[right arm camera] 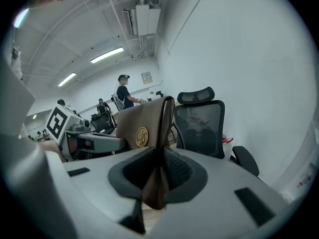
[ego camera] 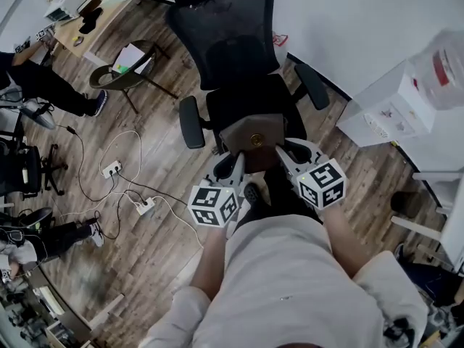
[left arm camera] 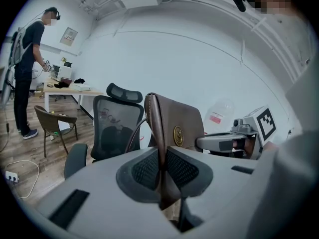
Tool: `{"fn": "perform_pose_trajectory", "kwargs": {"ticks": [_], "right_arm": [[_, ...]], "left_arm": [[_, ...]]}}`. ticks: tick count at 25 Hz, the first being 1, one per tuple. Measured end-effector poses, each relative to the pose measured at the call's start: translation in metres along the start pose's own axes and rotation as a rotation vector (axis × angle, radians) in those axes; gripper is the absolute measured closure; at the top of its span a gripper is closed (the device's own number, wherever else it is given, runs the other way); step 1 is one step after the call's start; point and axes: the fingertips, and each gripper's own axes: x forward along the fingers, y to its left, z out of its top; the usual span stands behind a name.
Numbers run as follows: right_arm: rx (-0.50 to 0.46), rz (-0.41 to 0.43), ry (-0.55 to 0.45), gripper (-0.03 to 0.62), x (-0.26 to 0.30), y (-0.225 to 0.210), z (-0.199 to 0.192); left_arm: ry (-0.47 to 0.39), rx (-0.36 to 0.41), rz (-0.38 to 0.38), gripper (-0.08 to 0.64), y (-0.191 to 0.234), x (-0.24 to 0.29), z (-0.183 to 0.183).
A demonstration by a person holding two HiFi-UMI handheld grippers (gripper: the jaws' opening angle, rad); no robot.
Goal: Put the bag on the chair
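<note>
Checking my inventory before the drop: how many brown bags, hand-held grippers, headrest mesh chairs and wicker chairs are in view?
Brown bag: 1
Hand-held grippers: 2 (left hand-held gripper, right hand-held gripper)
Mesh chair with headrest: 1
Wicker chair: 1
Total: 5
</note>
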Motion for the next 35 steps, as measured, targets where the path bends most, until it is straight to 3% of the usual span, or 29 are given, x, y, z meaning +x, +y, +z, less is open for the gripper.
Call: {"fn": "perform_pose_trajectory", "kwargs": {"ticks": [17,26,35], "right_arm": [[0.029,0.083,0.042,0.529,0.074,-0.069,0.036],[0.009,0.170,0.075,0.529,0.120,-0.114,0.070],[0.004,0.255,0.134,0.529,0.150,-0.154,0.072]], "left_arm": [[0.048,-0.035,0.070,0.518,0.048,0.077,0.038],[0.049,-0.059,0.146,0.518,0.075,0.126,0.072],[0.066,-0.104,0.218,0.518,0.087,0.168,0.073]]}}
